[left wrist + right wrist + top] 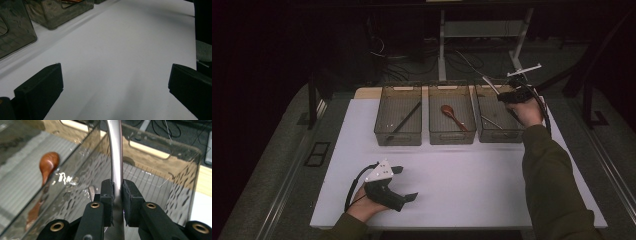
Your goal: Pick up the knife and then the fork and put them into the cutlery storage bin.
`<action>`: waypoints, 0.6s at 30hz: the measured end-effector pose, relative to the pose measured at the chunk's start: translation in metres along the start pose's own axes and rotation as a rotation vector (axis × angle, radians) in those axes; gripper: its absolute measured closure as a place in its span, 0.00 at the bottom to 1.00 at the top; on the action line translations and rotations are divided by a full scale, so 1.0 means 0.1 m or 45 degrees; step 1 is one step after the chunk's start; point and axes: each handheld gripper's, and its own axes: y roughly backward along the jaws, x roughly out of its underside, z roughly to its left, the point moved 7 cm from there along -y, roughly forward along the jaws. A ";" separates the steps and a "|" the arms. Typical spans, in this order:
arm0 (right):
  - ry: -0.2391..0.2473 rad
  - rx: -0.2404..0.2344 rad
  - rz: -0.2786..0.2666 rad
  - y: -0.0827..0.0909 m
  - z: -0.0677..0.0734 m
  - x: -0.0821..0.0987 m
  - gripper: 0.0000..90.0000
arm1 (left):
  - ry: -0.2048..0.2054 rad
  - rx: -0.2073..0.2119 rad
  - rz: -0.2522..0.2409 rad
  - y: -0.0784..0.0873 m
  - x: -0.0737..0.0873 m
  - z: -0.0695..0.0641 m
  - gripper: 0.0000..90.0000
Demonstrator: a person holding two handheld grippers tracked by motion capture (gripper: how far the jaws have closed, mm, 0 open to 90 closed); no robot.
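Three clear bins stand in a row at the back of the white table [452, 175]. My right gripper [507, 95] hangs over the right bin [499, 136], shut on the handle of a silver metal utensil [490, 84]. In the right gripper view the pads [107, 195] pinch that handle [115, 157] upright, with the bin's rim [160, 143] behind it. Another metal utensil [492, 121] lies in that bin. My left gripper [404, 183] rests near the table's front left, open, with bare table between its jaws [115, 87].
The middle bin [452, 137] holds a brown wooden spoon [452, 116], also seen through the wall [48, 162]. The left bin [398, 137] holds a black stick [404, 120]. Two bins [60, 12] stand far left of the left gripper. Desk legs and cables lie beyond the table.
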 end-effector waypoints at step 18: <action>-0.005 0.007 0.076 -0.19 0.02 0.12 1.00 | 0.001 0.006 0.003 -0.01 0.00 -0.01 0.00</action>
